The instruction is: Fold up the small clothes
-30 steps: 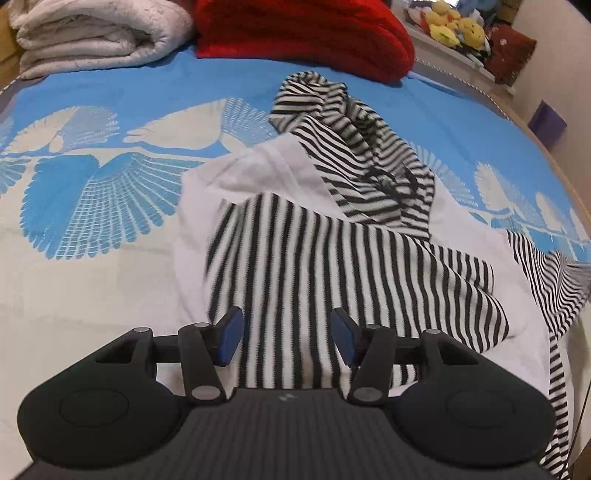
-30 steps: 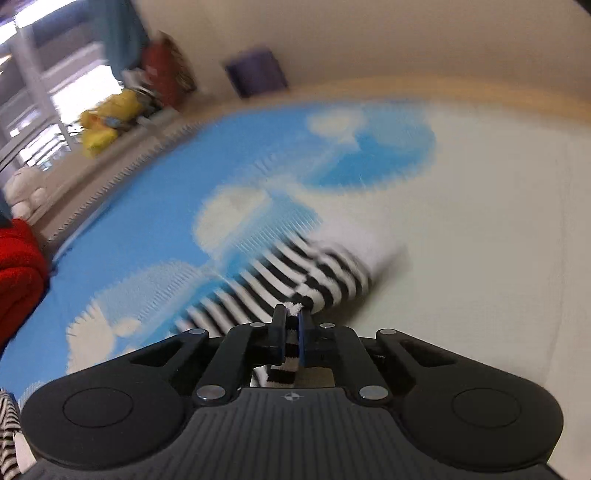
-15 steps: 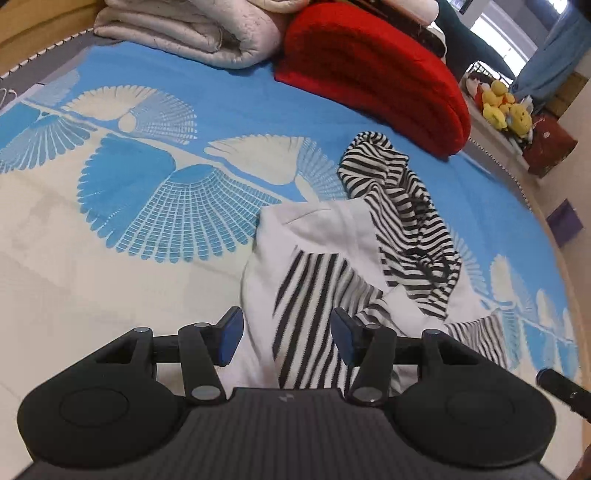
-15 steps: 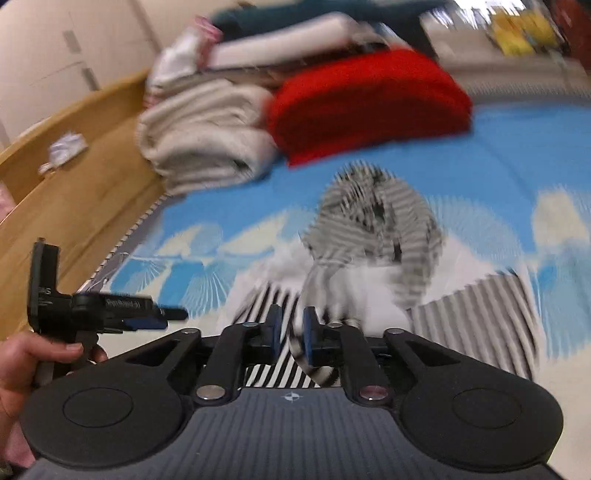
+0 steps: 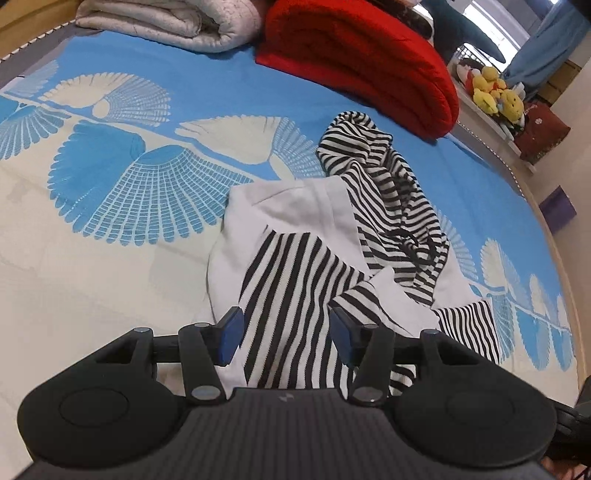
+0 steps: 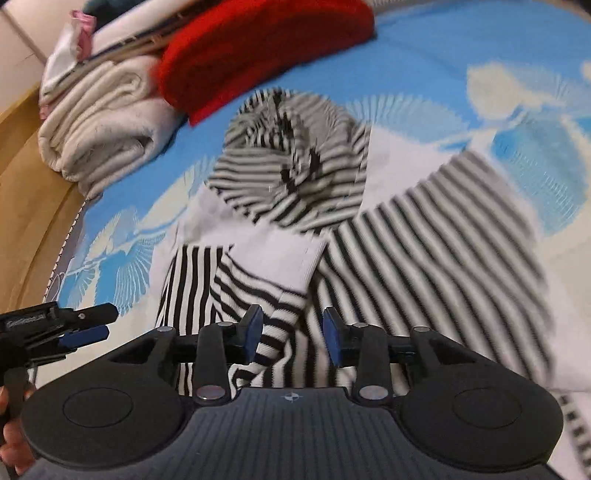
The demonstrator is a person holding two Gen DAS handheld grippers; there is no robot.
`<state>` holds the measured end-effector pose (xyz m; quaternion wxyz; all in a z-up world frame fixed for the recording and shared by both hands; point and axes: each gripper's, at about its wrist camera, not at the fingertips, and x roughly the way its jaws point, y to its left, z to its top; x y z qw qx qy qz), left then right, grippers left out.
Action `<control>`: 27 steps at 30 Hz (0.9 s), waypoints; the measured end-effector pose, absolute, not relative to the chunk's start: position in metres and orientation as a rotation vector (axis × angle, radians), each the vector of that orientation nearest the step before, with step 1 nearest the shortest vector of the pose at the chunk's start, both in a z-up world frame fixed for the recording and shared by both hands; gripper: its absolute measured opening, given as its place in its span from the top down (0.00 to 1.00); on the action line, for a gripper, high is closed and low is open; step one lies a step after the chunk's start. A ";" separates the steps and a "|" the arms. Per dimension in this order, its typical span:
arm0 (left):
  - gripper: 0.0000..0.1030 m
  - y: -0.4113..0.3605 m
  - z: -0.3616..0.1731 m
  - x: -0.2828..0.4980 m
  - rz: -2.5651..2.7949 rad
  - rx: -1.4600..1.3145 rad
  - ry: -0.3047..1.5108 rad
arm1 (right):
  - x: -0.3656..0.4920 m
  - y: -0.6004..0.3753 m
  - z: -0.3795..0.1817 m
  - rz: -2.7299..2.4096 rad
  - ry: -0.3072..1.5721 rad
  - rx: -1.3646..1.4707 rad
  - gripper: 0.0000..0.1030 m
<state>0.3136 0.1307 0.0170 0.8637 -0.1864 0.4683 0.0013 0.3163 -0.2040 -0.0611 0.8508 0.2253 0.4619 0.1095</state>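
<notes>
A small black-and-white striped hooded top (image 5: pixel 306 266) lies rumpled on the blue-and-cream bedspread (image 5: pixel 110 192), its hood (image 5: pixel 365 155) toward the far side. It also shows in the right wrist view (image 6: pixel 295 206), with a striped sleeve (image 6: pixel 273 325) folded across the body. My left gripper (image 5: pixel 284 334) is open and empty just above the near edge of the top. My right gripper (image 6: pixel 291 334) is open over the folded sleeve. The left gripper also shows at the left edge of the right wrist view (image 6: pixel 85 325).
A folded red blanket (image 5: pixel 369 62) and a folded white quilt (image 5: pixel 166 22) lie at the far side of the bed. Yellow plush toys (image 5: pixel 495 96) sit on a ledge at the back right. A wooden bed frame (image 6: pixel 33 206) runs along the left.
My right gripper carried the striped sleeve across onto the top's body and opened, letting it go. My left gripper stayed open and drew back a little from the garment.
</notes>
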 end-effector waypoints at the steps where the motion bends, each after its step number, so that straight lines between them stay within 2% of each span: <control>1: 0.46 0.132 0.016 0.315 0.010 -0.394 0.983 | 0.319 -0.203 -0.066 0.235 0.980 0.507 0.63; 10: 0.46 0.155 0.013 0.319 0.044 -0.416 0.987 | 0.335 -0.189 -0.089 0.223 1.023 0.605 0.61; 11: 0.46 0.158 0.013 0.319 0.048 -0.422 0.985 | 0.335 -0.188 -0.087 0.226 1.014 0.595 0.70; 12: 0.46 0.161 0.014 0.319 0.053 -0.428 0.983 | 0.335 -0.186 -0.083 0.227 0.987 0.583 0.92; 13: 0.46 0.164 0.015 0.319 0.058 -0.433 0.979 | 0.334 -0.184 -0.077 0.225 0.952 0.562 0.97; 18: 0.46 0.177 0.019 0.315 0.083 -0.448 0.964 | 0.307 -0.150 -0.026 0.416 0.656 0.404 1.00; 22: 0.46 0.181 0.018 0.312 0.094 -0.444 0.967 | 0.298 -0.122 -0.020 0.447 0.677 0.286 1.00; 23: 0.46 0.180 0.018 0.312 0.093 -0.442 0.968 | 0.301 -0.125 -0.027 0.380 0.705 0.294 0.98; 25: 0.46 0.179 0.018 0.312 0.092 -0.440 0.970 | 0.312 -0.138 -0.044 0.264 0.770 0.348 0.81; 26: 0.46 0.178 0.017 0.312 0.090 -0.440 0.971 | 0.317 -0.147 -0.054 0.211 0.804 0.393 0.63; 27: 0.46 0.177 0.017 0.312 0.088 -0.440 0.972 | 0.320 -0.155 -0.062 0.174 0.826 0.425 0.55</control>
